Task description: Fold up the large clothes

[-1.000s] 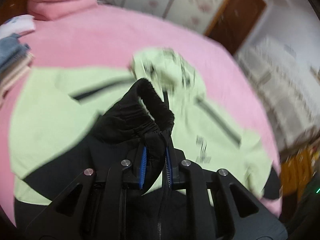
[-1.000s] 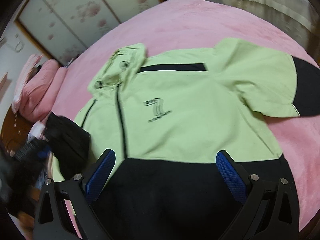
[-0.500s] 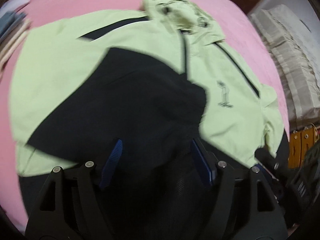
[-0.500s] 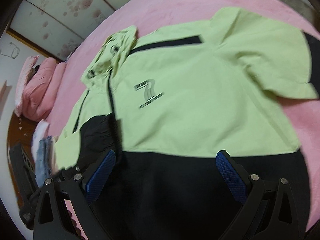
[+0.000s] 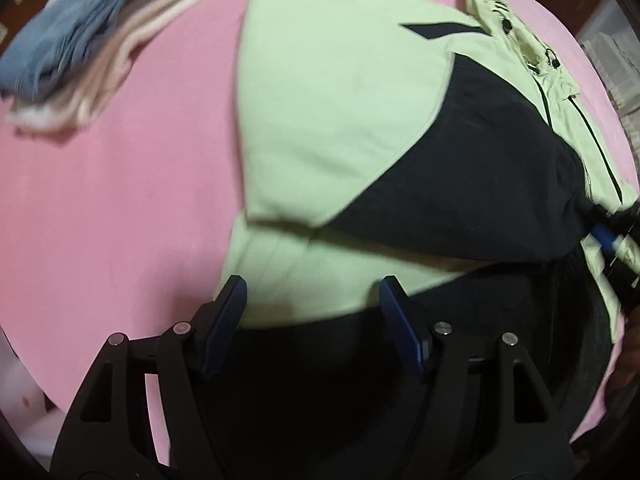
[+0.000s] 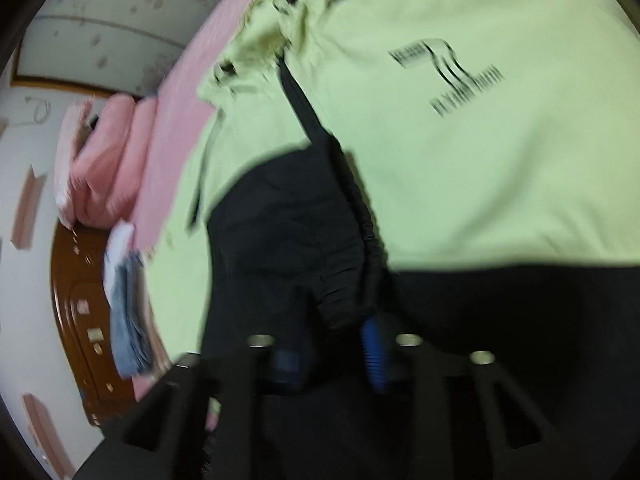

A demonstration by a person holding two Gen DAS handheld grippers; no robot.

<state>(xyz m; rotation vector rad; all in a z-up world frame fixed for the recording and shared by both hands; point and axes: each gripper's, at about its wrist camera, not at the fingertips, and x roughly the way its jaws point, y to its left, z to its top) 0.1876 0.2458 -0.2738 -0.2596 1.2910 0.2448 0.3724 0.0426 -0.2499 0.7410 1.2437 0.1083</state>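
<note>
A green-and-black jacket (image 5: 340, 120) lies flat on a pink bed (image 5: 120, 200). The left gripper (image 5: 312, 304) hovers open and empty. The right gripper (image 6: 332, 344) is closing, seemingly pinching the black sleeve cuff (image 6: 340, 300).

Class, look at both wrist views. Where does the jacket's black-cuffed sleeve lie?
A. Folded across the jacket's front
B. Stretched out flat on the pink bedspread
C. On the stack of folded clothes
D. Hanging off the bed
A: the black-cuffed sleeve lies across the jacket, with its cuff at the right gripper.
</note>
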